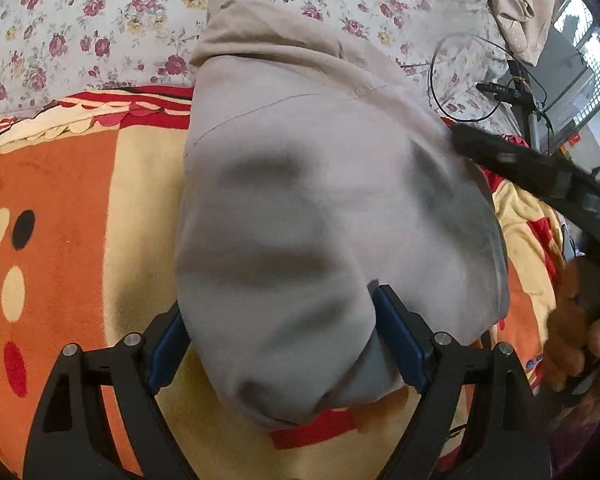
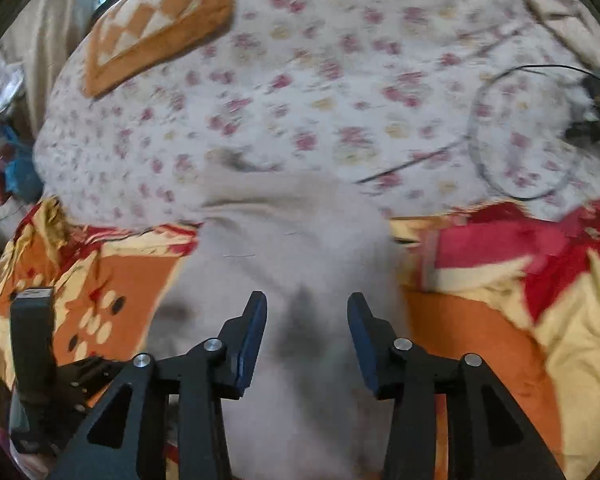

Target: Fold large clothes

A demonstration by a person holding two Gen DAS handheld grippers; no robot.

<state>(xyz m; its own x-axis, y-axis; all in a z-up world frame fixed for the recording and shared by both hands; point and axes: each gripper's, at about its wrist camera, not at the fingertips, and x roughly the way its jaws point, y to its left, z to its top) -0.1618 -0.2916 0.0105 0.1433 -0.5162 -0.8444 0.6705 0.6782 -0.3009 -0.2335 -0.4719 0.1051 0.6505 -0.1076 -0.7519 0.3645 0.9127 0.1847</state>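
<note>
Grey garment (image 1: 320,208): soft, thick, limp fabric; judged light but bulky, best gripped at a hem or folded edge. It lies on the orange blanket (image 1: 80,200) of the bed, its far end on the floral sheet (image 1: 80,32). Left tool (image 1: 284,344) clamps a bunched near end. Right tool (image 2: 307,332) hangs above the garment, fingers apart, gripping nothing.

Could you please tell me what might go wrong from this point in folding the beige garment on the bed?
1. The left hand-held gripper has a thick bunch of the beige garment between its fingers, wide apart; layers may slip out.
2. The right hand-held gripper is open above the garment, so that side could sag unevenly.
3. A looped black cable lies on the floral sheet nearby and could snag.
</note>
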